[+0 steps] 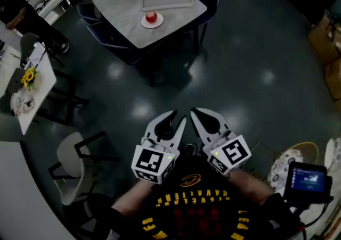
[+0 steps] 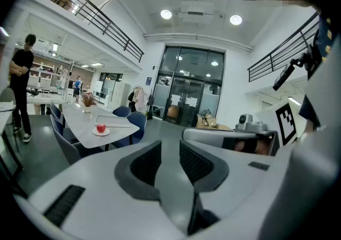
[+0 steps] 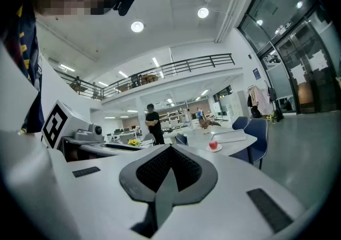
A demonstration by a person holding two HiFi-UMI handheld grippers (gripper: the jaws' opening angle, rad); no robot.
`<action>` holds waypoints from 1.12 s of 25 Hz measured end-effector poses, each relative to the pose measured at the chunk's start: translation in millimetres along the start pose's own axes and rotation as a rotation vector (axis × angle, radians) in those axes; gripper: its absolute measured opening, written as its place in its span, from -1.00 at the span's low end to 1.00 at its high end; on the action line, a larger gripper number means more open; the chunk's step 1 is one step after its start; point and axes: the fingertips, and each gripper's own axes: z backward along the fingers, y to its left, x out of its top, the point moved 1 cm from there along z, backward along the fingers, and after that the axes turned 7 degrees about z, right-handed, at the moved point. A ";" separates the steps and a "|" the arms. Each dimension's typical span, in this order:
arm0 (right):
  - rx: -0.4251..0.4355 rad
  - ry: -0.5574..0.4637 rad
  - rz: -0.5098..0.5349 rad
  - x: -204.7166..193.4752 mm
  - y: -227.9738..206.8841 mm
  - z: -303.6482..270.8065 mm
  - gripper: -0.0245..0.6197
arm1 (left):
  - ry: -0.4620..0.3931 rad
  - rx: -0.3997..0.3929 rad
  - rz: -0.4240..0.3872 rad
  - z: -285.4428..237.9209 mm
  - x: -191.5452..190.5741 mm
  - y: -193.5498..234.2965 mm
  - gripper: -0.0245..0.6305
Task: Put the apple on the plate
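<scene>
The left hand-held gripper (image 1: 178, 118) is idling slightly spread and the right hand-held gripper (image 1: 202, 113) pressed together, both empty, well apart from the desk (image 1: 120, 13), likely because the apple (image 1: 151, 17) is already sitting on the plate (image 1: 144, 22) there.

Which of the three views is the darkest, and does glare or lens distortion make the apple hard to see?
Head view: darkest, underexposed, with pale glare patches on the glossy floor, yet the apple shows clearly red. Left gripper view and right gripper view: bright, strong fisheye bending, black corners; the apple is tiny there but recognisable.
</scene>
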 end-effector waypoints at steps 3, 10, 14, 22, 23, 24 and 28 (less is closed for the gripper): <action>-0.004 0.003 0.007 2.2 0.1 1.8 -0.90 | -0.005 0.004 0.008 2.5 0.4 0.4 -0.59; -0.015 0.022 0.006 0.2 3.4 -11.9 -0.90 | -0.013 -0.011 0.020 5.5 1.1 14.8 -0.59; -0.016 0.020 -0.042 -4.0 -5.3 -35.2 -0.90 | -0.012 -0.018 0.042 -6.0 2.6 38.4 -0.59; -0.066 0.074 -0.050 -1.5 -51.4 -107.7 -0.90 | 0.018 -0.048 0.057 -60.1 42.1 102.3 -0.59; -0.074 0.076 -0.050 0.7 -56.8 -117.8 -0.90 | 0.017 -0.051 0.056 -66.2 48.1 111.4 -0.59; -0.080 0.077 -0.051 2.6 -61.9 -127.8 -0.90 | 0.017 -0.052 0.056 -71.9 54.3 120.7 -0.59; -0.091 0.085 -0.053 6.6 -72.7 -165.1 -0.90 | 0.010 -0.059 0.062 -87.6 73.3 154.2 -0.59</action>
